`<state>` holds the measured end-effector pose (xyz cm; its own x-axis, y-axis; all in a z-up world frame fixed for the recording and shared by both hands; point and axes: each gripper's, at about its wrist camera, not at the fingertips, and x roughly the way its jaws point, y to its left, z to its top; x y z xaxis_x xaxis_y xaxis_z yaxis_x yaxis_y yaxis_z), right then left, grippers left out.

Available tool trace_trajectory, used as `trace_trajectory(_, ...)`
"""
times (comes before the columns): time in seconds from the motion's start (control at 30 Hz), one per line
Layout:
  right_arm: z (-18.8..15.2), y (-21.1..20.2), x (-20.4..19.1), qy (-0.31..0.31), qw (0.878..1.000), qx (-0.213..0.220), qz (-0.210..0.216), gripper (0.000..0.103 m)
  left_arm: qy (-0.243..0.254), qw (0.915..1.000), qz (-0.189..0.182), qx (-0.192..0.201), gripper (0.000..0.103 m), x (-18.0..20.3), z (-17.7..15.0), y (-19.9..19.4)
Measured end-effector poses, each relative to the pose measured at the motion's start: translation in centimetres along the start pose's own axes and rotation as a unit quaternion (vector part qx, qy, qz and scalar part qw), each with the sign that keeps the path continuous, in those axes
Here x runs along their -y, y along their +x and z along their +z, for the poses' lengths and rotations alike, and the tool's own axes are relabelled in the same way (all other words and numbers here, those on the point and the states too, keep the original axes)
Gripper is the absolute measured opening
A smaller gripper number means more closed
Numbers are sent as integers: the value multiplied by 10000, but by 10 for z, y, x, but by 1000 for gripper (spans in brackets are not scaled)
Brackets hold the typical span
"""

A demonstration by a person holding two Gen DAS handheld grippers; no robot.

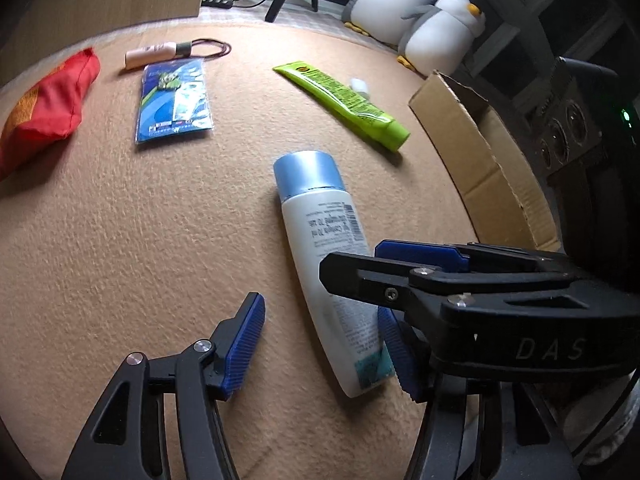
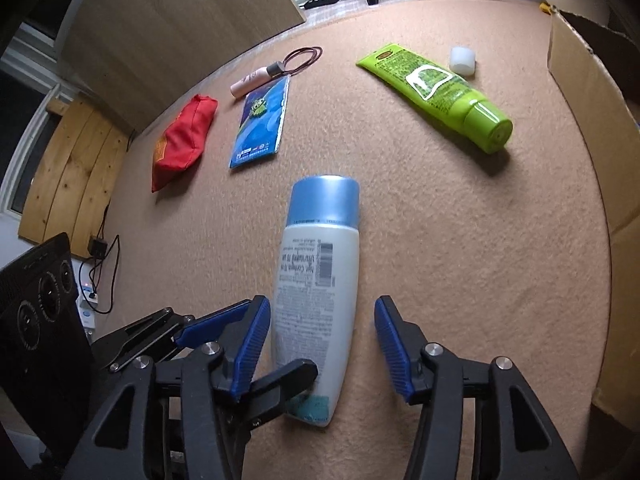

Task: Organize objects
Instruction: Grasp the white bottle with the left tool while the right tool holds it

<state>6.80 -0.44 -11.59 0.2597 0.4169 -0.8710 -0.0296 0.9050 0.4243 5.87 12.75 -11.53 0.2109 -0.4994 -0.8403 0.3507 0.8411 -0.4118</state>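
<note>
A white bottle with a light blue cap [image 1: 320,232] [image 2: 320,264] lies on its side on the tan carpet [image 1: 140,240], cap pointing away. My left gripper [image 1: 320,350] straddles its lower end, open: the left pad stands well clear and the right pad sits at the bottle's edge. My right gripper [image 2: 323,344] straddles the same end, also open, with bare carpet between the bottle and its right pad. One of the right gripper's fingers [image 1: 368,276] crosses over the bottle in the left wrist view. A black finger of the left gripper covers the bottle's base in the right wrist view.
Farther off lie a green tube [image 1: 344,100] [image 2: 436,92], a small white cap [image 2: 463,61], a blue packet [image 1: 174,100], a red pouch [image 1: 44,108] and a pink tube with hair ties [image 1: 152,54]. An open cardboard box [image 1: 480,152] [image 2: 592,100] stands right. Penguin plushes [image 1: 440,32] sit behind.
</note>
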Motion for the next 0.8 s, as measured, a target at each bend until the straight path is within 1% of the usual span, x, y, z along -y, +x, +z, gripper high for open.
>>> trace_trajectory(0.07,2,1,-1,-27,10000,-44,18,51,-29,10000,-58,13,62,-2,1,0)
trace_trajectory(0.2,3,6,-5,-76,9999,-152,30,51,78,9999,-143,-35,60,2,0,-1)
trace_trajectory(0.23,2,7,-5,-77,9998,-175,41,51,92,9998,-154,-47,58,4,0,0)
trace_trajectory(0.3,2,7,-7,-96,9997,-213,89,51,98,9998,-176,-88,50,7,-1,2)
trace_trajectory(0.33,2,8,-9,-120,9996,-232,103,51,94,9997,-181,-104,49,9,-1,3)
trace_trajectory(0.5,-1,7,-9,-134,9996,-240,70,50,39,9999,-141,-74,49,13,0,5)
trace_trajectory(0.6,-2,4,-7,-134,9997,-206,1,47,2,9999,-129,-28,48,18,3,7)
trace_trajectory(0.8,3,-15,6,12,10000,-50,16,44,133,9997,-144,117,48,40,16,1)
